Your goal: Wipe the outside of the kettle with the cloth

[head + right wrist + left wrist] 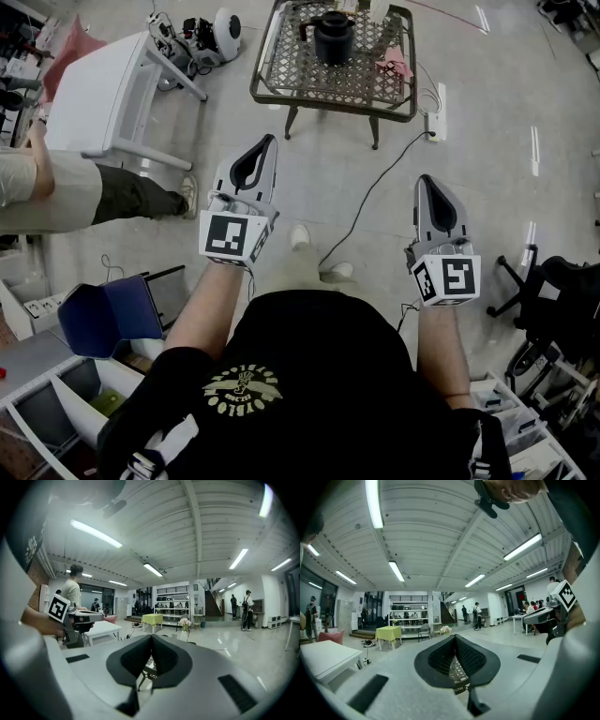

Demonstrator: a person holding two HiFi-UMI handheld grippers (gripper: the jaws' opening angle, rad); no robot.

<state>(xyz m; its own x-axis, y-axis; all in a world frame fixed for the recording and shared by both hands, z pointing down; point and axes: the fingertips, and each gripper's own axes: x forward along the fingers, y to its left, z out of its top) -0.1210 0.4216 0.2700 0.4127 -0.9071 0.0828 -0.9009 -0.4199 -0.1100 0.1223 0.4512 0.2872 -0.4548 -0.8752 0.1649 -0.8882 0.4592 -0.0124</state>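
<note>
A black kettle (334, 36) stands on a metal lattice table (281, 80) far ahead of me on the floor. A pink cloth (394, 64) lies on that table to the kettle's right. Both grippers are held out level at waist height, well short of the table. My left gripper (270, 142) is shut with nothing in it, its tips meeting in the left gripper view (455, 637). My right gripper (423, 180) is likewise shut and empty (152, 637). A bit of the lattice table (458, 670) shows below the left jaws.
A white table (103, 94) stands to the left, with a seated person's leg (131, 197) beside it. A power strip (437, 122) and its cable lie on the floor right of the lattice table. A black office chair (562, 291) is at right, a blue folded seat (108, 314) at lower left.
</note>
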